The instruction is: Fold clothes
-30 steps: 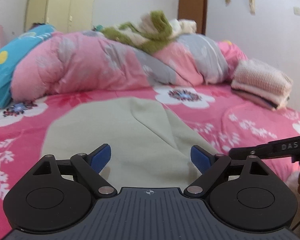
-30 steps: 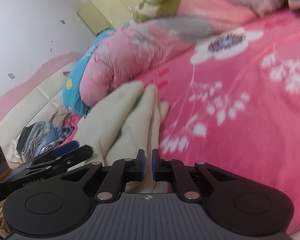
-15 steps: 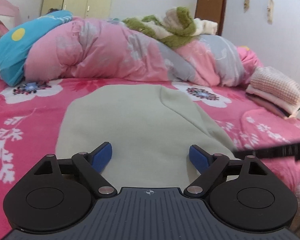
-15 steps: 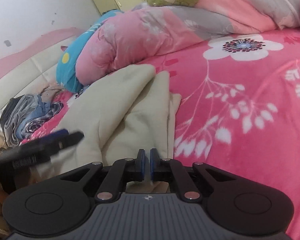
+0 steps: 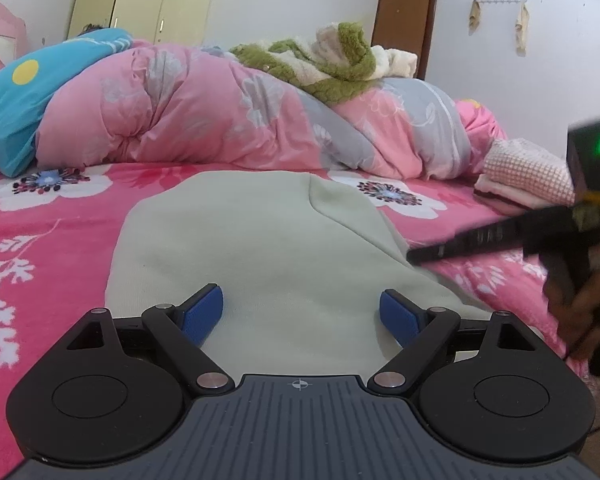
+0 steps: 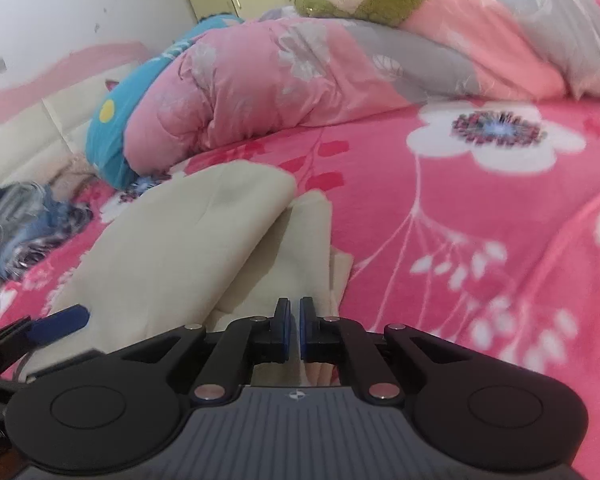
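Observation:
A cream garment (image 5: 260,248) lies flat on the pink flowered bed sheet (image 5: 48,240), with one fold running along its right side. My left gripper (image 5: 302,312) hovers over its near edge, open wide, with nothing between the blue pads. In the left wrist view, the right gripper (image 5: 414,255) reaches in from the right, a hand behind it, its tip over the garment's right edge. In the right wrist view, the right gripper (image 6: 294,320) is shut above the folded cream garment (image 6: 180,248); no cloth shows between its pads. One blue fingertip (image 6: 60,322) of the left gripper shows at lower left.
A bunched pink and grey duvet (image 5: 220,120) runs across the back of the bed, with a green and white fleece (image 5: 332,64) on top. A blue pillow (image 5: 20,92) lies far left, a folded pink knit stack (image 5: 528,172) at right. A pile of clothes (image 6: 16,232) sits by the headboard.
The right gripper has rolled toward level and swung across, so it now sits higher and further right in the left wrist view. The left gripper settled slightly lower over the garment, still open.

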`<action>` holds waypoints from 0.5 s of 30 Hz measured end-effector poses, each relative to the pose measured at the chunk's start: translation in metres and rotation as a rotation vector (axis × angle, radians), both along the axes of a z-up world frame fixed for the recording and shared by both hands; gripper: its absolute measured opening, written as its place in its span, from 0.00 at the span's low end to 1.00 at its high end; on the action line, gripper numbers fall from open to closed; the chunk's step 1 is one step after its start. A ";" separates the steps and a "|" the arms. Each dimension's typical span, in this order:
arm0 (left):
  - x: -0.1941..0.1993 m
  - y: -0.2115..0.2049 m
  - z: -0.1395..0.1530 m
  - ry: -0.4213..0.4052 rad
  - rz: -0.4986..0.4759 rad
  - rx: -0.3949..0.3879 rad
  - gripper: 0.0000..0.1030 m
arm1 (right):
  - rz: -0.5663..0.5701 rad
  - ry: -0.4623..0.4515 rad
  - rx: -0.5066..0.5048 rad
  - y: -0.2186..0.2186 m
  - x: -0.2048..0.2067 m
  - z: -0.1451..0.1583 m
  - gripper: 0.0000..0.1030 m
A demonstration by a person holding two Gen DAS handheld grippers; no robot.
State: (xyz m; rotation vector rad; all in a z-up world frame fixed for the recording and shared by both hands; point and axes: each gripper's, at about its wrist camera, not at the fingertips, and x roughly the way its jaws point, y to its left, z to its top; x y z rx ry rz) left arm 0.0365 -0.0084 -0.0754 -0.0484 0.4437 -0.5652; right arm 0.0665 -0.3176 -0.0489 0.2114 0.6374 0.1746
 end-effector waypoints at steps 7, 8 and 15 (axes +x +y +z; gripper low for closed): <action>-0.003 0.003 -0.002 -0.019 -0.014 -0.018 0.84 | 0.098 -0.124 -0.093 0.029 0.030 0.035 0.04; -0.003 0.003 -0.002 -0.021 -0.018 -0.022 0.84 | 0.115 -0.109 -0.109 0.034 0.038 0.030 0.04; -0.004 0.007 -0.004 -0.027 -0.045 -0.043 0.85 | 0.161 -0.025 -0.195 0.049 0.061 -0.008 0.04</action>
